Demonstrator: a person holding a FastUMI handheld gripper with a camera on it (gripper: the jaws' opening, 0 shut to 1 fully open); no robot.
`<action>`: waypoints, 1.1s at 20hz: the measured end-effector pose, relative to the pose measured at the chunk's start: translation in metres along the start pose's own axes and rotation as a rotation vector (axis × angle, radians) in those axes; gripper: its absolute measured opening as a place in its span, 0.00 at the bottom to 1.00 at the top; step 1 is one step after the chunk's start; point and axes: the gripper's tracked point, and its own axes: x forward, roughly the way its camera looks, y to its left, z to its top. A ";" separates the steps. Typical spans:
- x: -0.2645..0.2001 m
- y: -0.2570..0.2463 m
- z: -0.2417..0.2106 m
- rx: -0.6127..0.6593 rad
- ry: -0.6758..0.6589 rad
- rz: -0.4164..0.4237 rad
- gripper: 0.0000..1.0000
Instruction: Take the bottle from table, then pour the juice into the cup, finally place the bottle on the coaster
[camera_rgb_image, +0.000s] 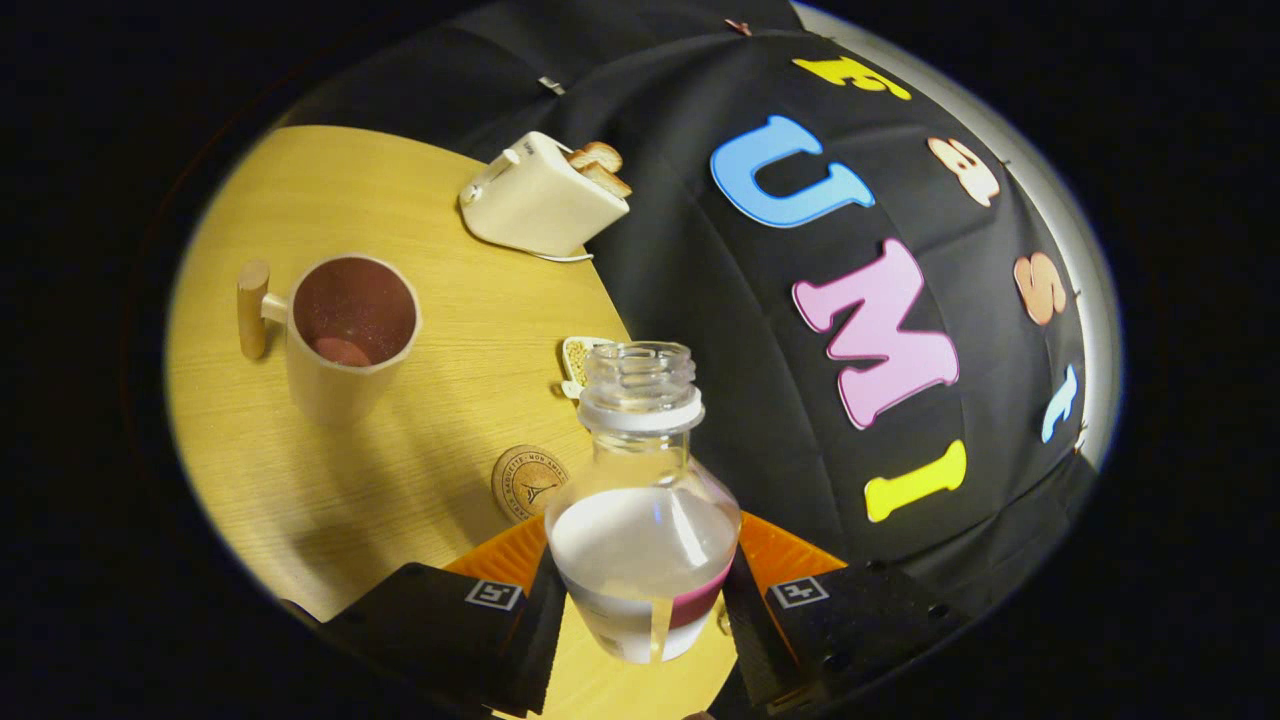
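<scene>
pale wooden tabletop (420, 300) with a curved edge, black cloth booth wall (700, 250) behind and beside it. tilted view, so table and wall lean across each other. between the two fingers, a clear plastic bottle (640, 500), held by its lower body, uncapped, threaded neck and white collar ring pointing away from the camera. gripper (640, 590) closed on the bottle, a black and orange finger pressing on either flank. inside the bottle, clear to whitish liquid filling roughly the lower half, level line visible across the shoulder; a pink and white label band around the base. beyond the fingers and off to the left, a cream cup (345, 340) with a wooden peg handle (253, 308) on its far-left side, standing upright on the table, well apart from the bottle. inside the cup, a reddish-brown interior with a small patch of paler pinkish content at the bottom; hard to tell whether liquid or bare base. just ahead of the left finger, touching nothing, a round cork-coloured coaster (528, 482) with a printed emblem, lying flat on the wood, partly hidden by the bottle's shoulder. right behind the bottle's neck, a small white dish or pack (577, 362) with yellowish grainy contents, mostly hidden. farther back near the table's edge, a cream toaster (540, 195) with two browned slices of toast (600, 165) standing up out of its slots.
</scene>
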 end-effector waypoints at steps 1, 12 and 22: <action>0.003 0.004 0.005 -0.048 -0.008 0.009 0.75; 0.005 0.053 0.058 -0.453 -0.140 0.048 0.74; 0.025 0.053 0.061 -0.594 -0.128 0.028 0.74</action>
